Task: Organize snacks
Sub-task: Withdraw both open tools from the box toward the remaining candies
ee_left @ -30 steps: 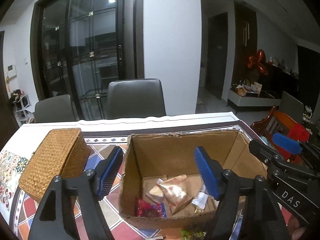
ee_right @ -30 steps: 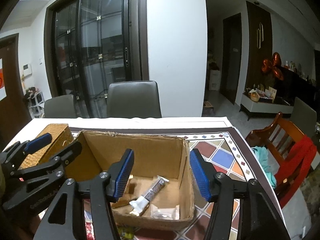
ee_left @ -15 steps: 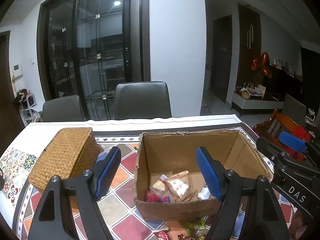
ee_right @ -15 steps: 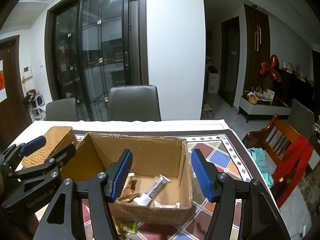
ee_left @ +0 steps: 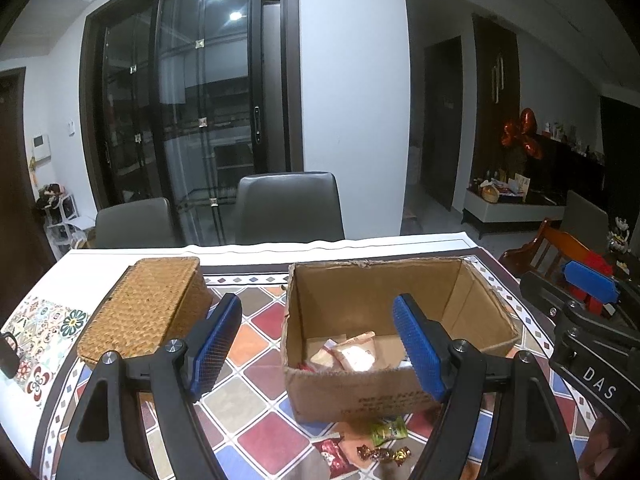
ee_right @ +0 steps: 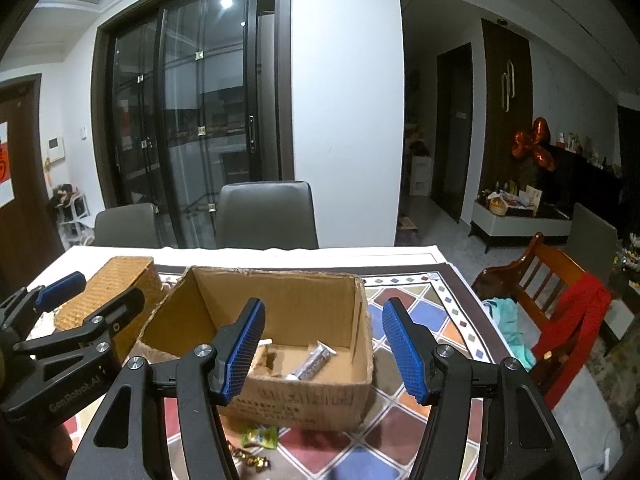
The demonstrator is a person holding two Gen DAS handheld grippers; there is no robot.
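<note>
Item: open brown cardboard box [ee_left: 394,360] on the tile-patterned tabletop [ee_left: 256,400], part-filled with wrapped snacks. Loose: green packet [ee_left: 389,429] and gold-wrapped candies [ee_left: 383,455] in front of it. Our left tool [ee_left: 318,354] and right tool [ee_right: 322,352] hang agape, empty. Step, we judge: fetching; next, descend on the loose sweets.

Open cardboard box [ee_left: 360,388] sits upright on the tiled cloth, a few wrapped snacks [ee_left: 352,356] lying in its bottom; a green packet [ee_left: 388,428] and gold-wrapped candies [ee_left: 384,454] lie loose just in front
</note>
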